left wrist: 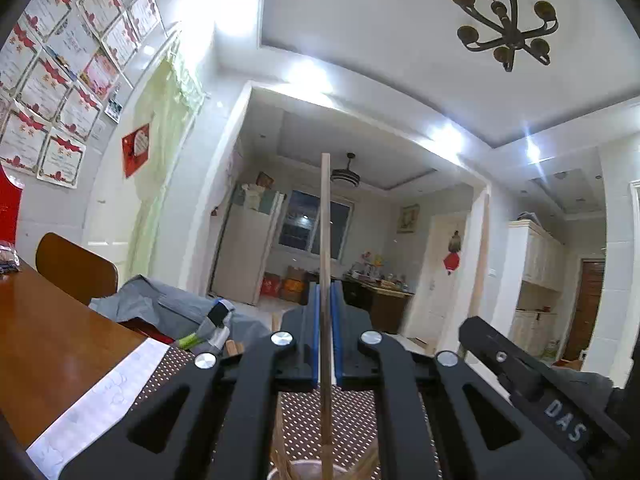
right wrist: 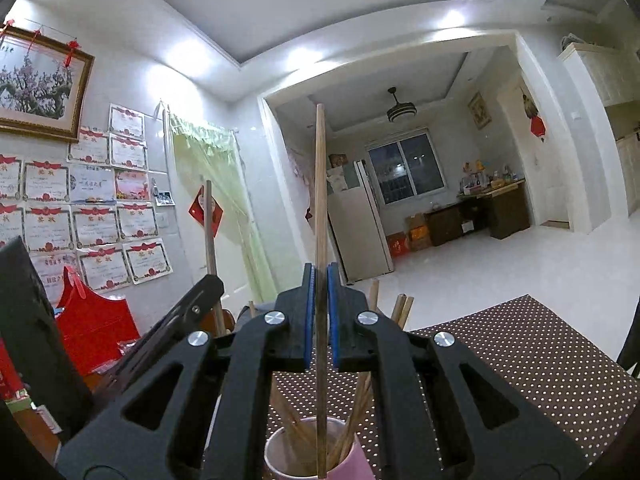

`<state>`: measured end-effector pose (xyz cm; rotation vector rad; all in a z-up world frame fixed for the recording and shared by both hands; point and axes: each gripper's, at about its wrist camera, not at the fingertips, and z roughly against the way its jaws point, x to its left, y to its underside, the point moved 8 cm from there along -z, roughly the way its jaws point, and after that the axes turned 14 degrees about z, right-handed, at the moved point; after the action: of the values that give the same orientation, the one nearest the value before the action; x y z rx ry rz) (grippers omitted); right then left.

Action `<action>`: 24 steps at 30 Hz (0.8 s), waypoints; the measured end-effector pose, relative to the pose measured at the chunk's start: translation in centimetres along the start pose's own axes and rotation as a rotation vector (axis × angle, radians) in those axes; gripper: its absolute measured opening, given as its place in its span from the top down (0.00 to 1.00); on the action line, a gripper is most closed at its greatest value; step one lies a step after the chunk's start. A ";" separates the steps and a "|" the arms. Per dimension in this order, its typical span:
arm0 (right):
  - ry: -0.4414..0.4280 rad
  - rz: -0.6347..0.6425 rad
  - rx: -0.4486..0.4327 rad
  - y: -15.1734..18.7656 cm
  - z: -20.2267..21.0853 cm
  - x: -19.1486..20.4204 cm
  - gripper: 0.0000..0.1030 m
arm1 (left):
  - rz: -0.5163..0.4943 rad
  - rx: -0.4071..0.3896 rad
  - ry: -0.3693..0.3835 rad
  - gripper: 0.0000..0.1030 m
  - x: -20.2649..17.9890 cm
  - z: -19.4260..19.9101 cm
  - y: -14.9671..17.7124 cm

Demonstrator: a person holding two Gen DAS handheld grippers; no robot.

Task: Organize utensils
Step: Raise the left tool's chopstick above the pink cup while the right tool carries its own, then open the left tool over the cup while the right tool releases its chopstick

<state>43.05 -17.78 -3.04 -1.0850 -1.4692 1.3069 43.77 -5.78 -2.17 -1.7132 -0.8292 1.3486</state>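
My left gripper (left wrist: 326,286) is shut on a wooden chopstick (left wrist: 325,220) that stands upright between its blue pads. The stick's lower end reaches down to the rim of a cup (left wrist: 308,469) at the bottom edge. My right gripper (right wrist: 320,270) is shut on another upright chopstick (right wrist: 320,184). Its lower end is inside the pink cup (right wrist: 352,464), which holds several chopsticks (right wrist: 356,408). The left gripper (right wrist: 200,294) shows at the left of the right wrist view, with its chopstick (right wrist: 209,232) rising above it. The right gripper's black body (left wrist: 532,380) shows at the right of the left wrist view.
The cup stands on a brown dotted mat (right wrist: 520,360) over a wooden table (left wrist: 48,352). A white paper strip (left wrist: 100,400) edges the mat. A chair back (left wrist: 72,268), grey cloth (left wrist: 160,304) and a red box (right wrist: 96,320) lie to the left.
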 end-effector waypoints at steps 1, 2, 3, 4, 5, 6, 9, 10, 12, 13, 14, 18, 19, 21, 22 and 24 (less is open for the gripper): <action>0.002 -0.002 -0.001 0.2 -0.1 -0.1 0.94 | -0.002 -0.008 -0.005 0.94 0.1 -0.2 0.2; 0.001 -0.010 0.003 0.4 -0.3 -0.2 0.94 | -0.002 -0.015 -0.010 0.94 0.2 -0.4 0.2; -0.001 -0.018 0.004 0.6 -0.4 -0.3 0.94 | -0.001 -0.019 -0.011 0.94 0.4 -0.5 0.3; -0.004 -0.029 0.005 0.8 -0.5 -0.4 0.94 | -0.001 -0.027 -0.015 0.94 0.5 -0.6 0.4; -0.003 -0.037 0.008 0.9 -0.6 -0.5 0.94 | -0.004 -0.033 -0.019 0.94 0.6 -0.7 0.4; -0.003 -0.043 0.007 1.0 -0.7 -0.5 0.94 | -0.011 -0.035 -0.023 0.94 0.7 -0.8 0.6; -0.005 -0.074 -0.006 0.9 -0.5 -1.0 0.94 | -0.023 -0.036 -0.037 0.94 1.0 -0.8 0.9; -0.010 -0.091 -0.011 0.8 -0.4 -1.2 0.94 | -0.026 -0.028 -0.043 0.94 1.2 -0.9 1.1; -0.016 -0.110 -0.017 0.7 -0.3 -1.4 0.94 | -0.020 -0.008 -0.061 0.94 1.5 -1.1 1.5; -0.019 -0.115 -0.021 0.6 -0.2 -1.4 0.94 | -0.015 -0.004 -0.064 0.94 1.7 -1.0 1.6; -0.018 -0.118 -0.024 0.6 -0.2 -1.4 0.94 | -0.013 0.001 -0.069 0.94 1.8 -1.0 1.7; -0.030 -0.115 -0.023 0.9 -0.2 -0.9 0.94 | -0.025 0.025 -0.093 0.91 2.1 -0.7 1.9; -0.036 -0.110 -0.024 0.9 -0.2 -0.6 0.94 | -0.018 0.038 -0.099 0.80 2.1 -0.7 1.8; -0.040 -0.104 -0.026 0.9 -0.2 -0.3 0.94 | -0.006 0.054 -0.103 0.76 2.3 -0.5 1.9; -0.042 -0.099 -0.028 0.9 -0.1 -0.2 0.94 | -0.001 0.067 -0.105 0.76 2.4 -0.4 1.8; -0.043 -0.089 -0.030 0.9 -0.1 -0.1 0.94 | 0.002 0.085 -0.119 0.76 2.5 -0.1 1.7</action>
<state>43.20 -17.76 -3.91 -1.0050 -1.5561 1.2569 44.48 -4.45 -4.82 -1.5810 -0.8246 1.4777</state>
